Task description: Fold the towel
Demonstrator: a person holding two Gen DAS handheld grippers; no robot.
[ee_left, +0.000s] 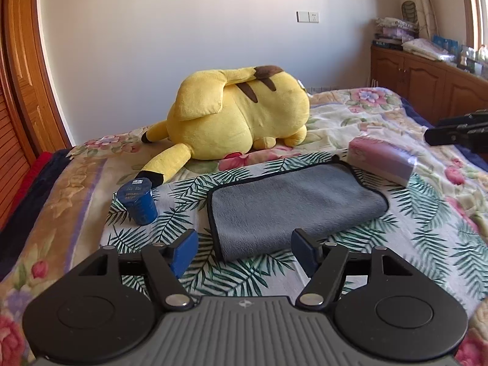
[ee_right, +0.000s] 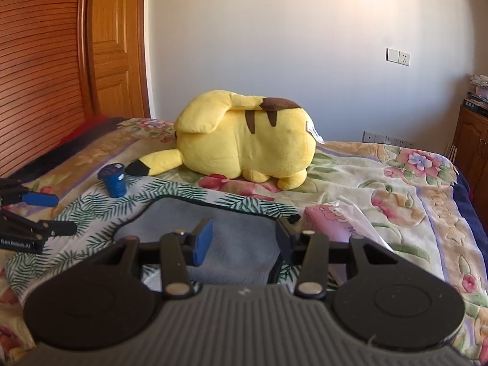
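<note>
Floral quilting covers the one bed, and over its near part lies a single palm-leaf printed cloth. One yellow plush toy lies on its side toward the wall. On the leaf cloth rests the one grey towel, already folded over, black-edged, with its long axis running from the near left to the far right in the left wrist view; its rounded fold faces the near right. One pink tissue pack lies just beside the towel's far right corner, and one blue cup stands upside down to the towel's left, apart from it. There are two grippers. The left hand-held gripper hovers at the towel's near end, its blue pads spread wide and empty. The right hand-held gripper hangs above the towel, jaws likewise wide apart, gripping nothing.
</note>
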